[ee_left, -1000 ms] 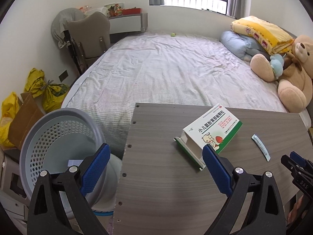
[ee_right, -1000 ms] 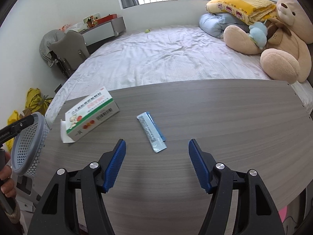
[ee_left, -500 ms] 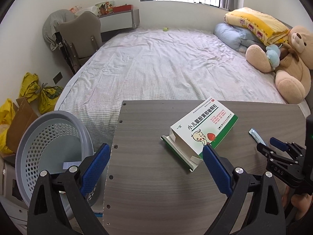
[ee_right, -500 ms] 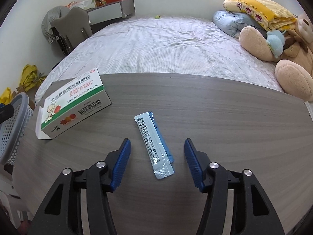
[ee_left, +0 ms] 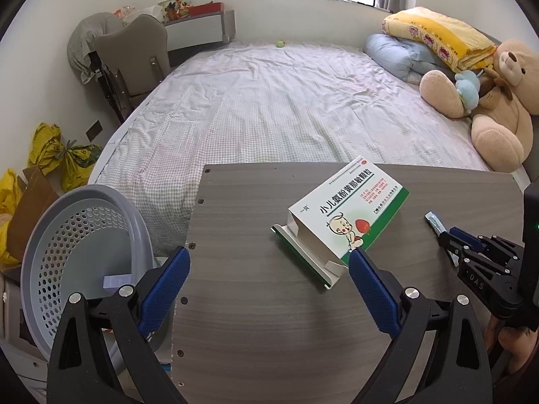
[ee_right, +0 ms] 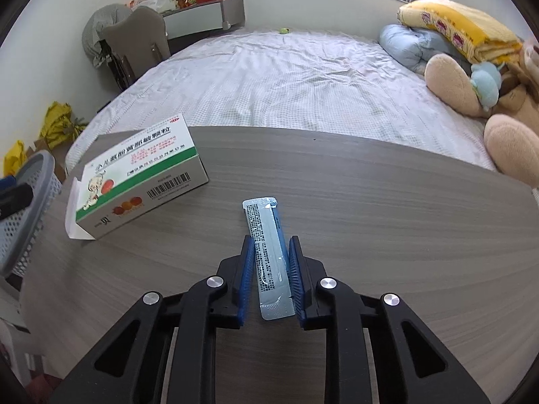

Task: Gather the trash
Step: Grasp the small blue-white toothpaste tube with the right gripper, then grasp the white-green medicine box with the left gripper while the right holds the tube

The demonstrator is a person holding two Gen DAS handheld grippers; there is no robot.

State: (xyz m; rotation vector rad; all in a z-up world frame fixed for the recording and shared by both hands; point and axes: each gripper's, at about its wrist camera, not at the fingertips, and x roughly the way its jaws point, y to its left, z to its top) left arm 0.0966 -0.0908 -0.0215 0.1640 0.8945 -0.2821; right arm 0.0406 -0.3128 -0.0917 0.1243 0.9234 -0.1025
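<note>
right gripper (ee_right: 268, 266) sits low center of the right wrist view, blue pads (ee_right: 247, 269) closed in tight against both long edges of a silver sachet (ee_right: 266, 252) lying flat on the grey table (ee_right: 387, 235). the sachet's far end sticks out past the fingertips toward frame center, its near end reaches back between the fingers. whether it is lifted off the table cannot be told.

left gripper (ee_left: 267, 289) is wide open at the bottom of the left wrist view, nothing between its fingers. its right pad (ee_left: 372, 298) sits just beside the near corner of the box (ee_left: 350, 217); touching or not cannot be told. its left pad (ee_left: 165, 289) is at the table's left edge, in front of the basket (ee_left: 43, 235).

the box is white and green, open flap toward the camera, lying flat right of center on the table. in the right wrist view it is at left center, apart from the sachet.

the grey perforated basket is lower left in the left wrist view, off the table's left edge, with a small pale item (ee_left: 116, 281) inside.

the right gripper shows at the right edge of the left wrist view, with the sachet tip poking out beyond it.

a bed (ee_left: 286, 107) fills the background behind the table, teddy bear (ee_left: 498, 101) at upper right.
</note>
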